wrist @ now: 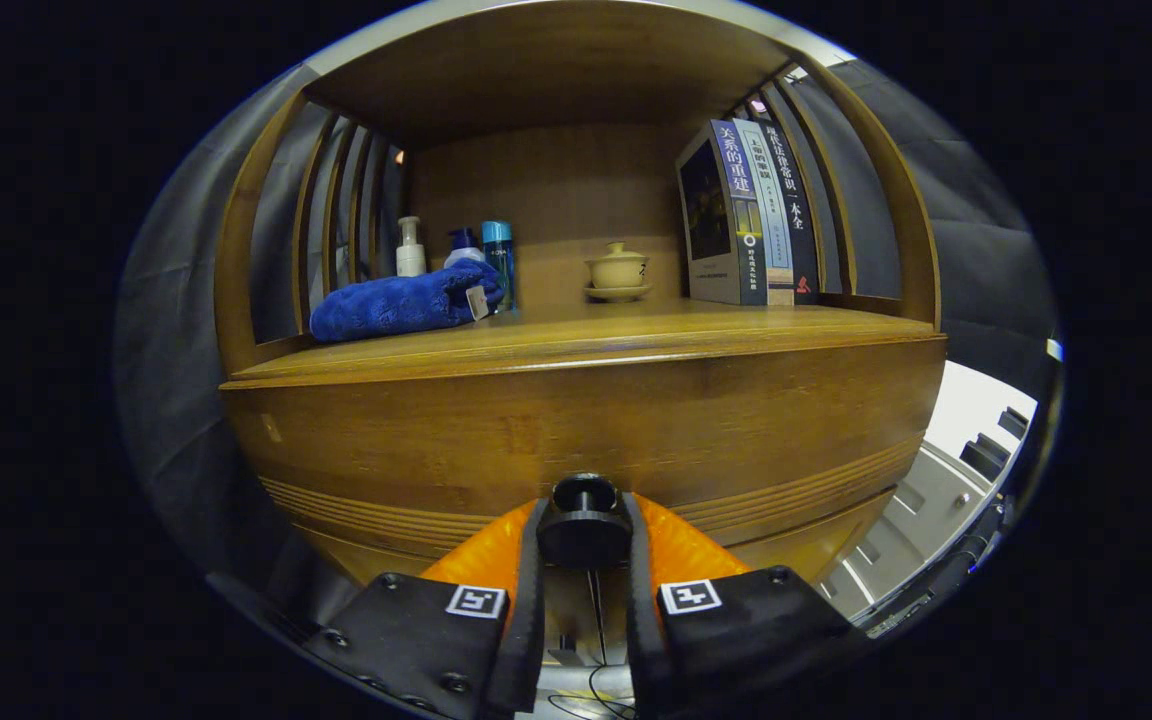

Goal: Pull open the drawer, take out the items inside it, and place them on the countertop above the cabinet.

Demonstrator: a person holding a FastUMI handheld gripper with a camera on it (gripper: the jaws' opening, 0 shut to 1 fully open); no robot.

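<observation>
The tongs (584, 530) are closed on the round black knob (584, 525) of the drawer (576, 430), with one finger pressing each side of the knob. The drawer front is smooth brown wood with a visible grain and a band of fine horizontal grooves along its lower edge; it sits flush under the bench (636, 335), and no gap shows, so the contents are hidden. The bench is a wooden countertop of the same colour, enclosed by a wooden back panel, a wooden top, and slatted sides with curved uprights. On the bench, to the left, lies a folded blue towel (401, 305) with a plush texture and a small tag at its end. Behind the towel stand a white pump bottle (410, 250), a blue-capped bottle (461, 245) and a slim teal bottle (498, 255); their labels are too small to read. Near the centre stands a cream lidded tea bowl (618, 270) on a saucer. To the right, three books (751, 215) stand upright, with Chinese titles on their spines. Dark cloth hangs beside the cabinet on both sides.
</observation>
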